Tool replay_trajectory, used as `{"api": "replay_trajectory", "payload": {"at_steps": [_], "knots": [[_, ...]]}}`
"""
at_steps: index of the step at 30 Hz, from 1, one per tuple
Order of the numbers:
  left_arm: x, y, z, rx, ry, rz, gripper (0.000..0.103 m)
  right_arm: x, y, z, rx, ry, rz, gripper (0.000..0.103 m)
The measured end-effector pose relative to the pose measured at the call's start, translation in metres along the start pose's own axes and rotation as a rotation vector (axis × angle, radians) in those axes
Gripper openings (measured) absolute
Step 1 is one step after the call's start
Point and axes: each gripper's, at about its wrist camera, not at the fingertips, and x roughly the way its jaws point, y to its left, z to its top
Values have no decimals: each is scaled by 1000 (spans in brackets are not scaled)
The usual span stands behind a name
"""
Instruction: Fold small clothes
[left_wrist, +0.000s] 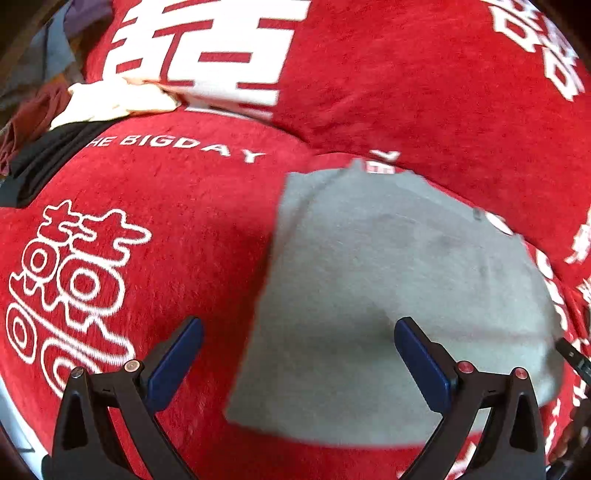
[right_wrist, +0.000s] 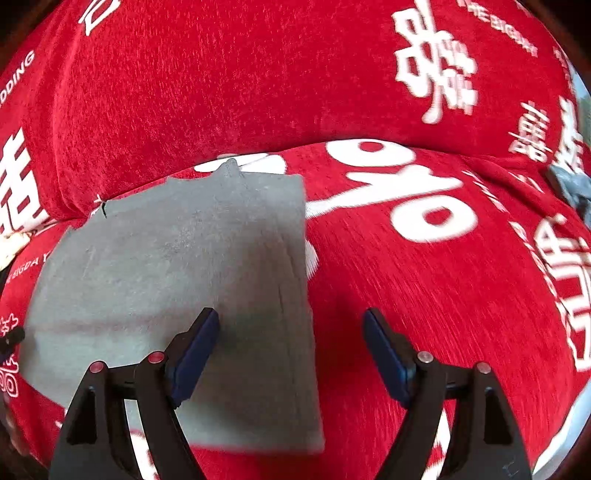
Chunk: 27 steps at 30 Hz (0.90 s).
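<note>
Nearest the left wrist camera, the left claw (left_wrist: 298, 354) is released, its two blue pads (left_wrist: 173, 363) spread wide with nothing between them. The left pad sits over the red cover (left_wrist: 192, 229); the right pad sits over the gray cloth (left_wrist: 388, 295). The gap between them spans the cloth's left edge. Nearest the right wrist camera, the right claw (right_wrist: 291, 350) is likewise released and grasps nothing. Its left pad sits over the gray cloth (right_wrist: 177, 266), its right pad over the red cover (right_wrist: 424, 295), and the gap spans the cloth's right edge. Whether either claw touches the fabric cannot be told. The cloth is the task item: a flat, roughly rectangular folded piece lying on the seat portion of the cover, with layered edges visible along its right side in the right view. Its far edge lies close to the crease where the seat meets the padded back. The cover carries white characters and the lettering "THE BIGDAY" (left_wrist: 177, 146). Farther off, at the upper left of the left view, a pile of clothes (left_wrist: 110, 99) rests on the cover, with a cream piece on top of a black one. At the far right of the right view lies a blue-gray item (right_wrist: 569, 184), well apart from the cloth.
</note>
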Motion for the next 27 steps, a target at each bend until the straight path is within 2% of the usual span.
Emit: {"api": "replay_trajectory", "payload": {"at_steps": [3,5,7,10,12,13,19,22,24,25,27], "knots": [[-17,-35,-25,82,-20,-51,103,-20,41,-23,-69,-28,83,83],[-23,-58,-37,156,-36,-35,103,-25,73,-39,-164,-39,102,83],[-24,-71,-49,196,-35,-26,103,-25,101,-54,-266,-42,83,82],[-12,-68,-53,185,-15,2,103,-9,118,-66,-331,-33,33,82],[6,-57,-53,170,29,53,103,-1,111,-67,-309,-15,53,83],[9,-46,-54,150,25,17,103,0,105,-65,-286,-13,76,83],[-5,-27,-65,131,22,12,103,-6,60,-66,-213,-4,89,84],[-5,-19,-71,106,41,-8,103,-12,49,-73,-226,-2,53,84],[-9,-17,-73,93,58,5,103,-19,47,-75,-226,9,55,85],[-17,-17,-74,100,37,23,103,-26,46,-76,-223,1,61,85],[-28,-20,-73,121,-5,12,103,-40,49,-74,-218,-40,95,85]]}}
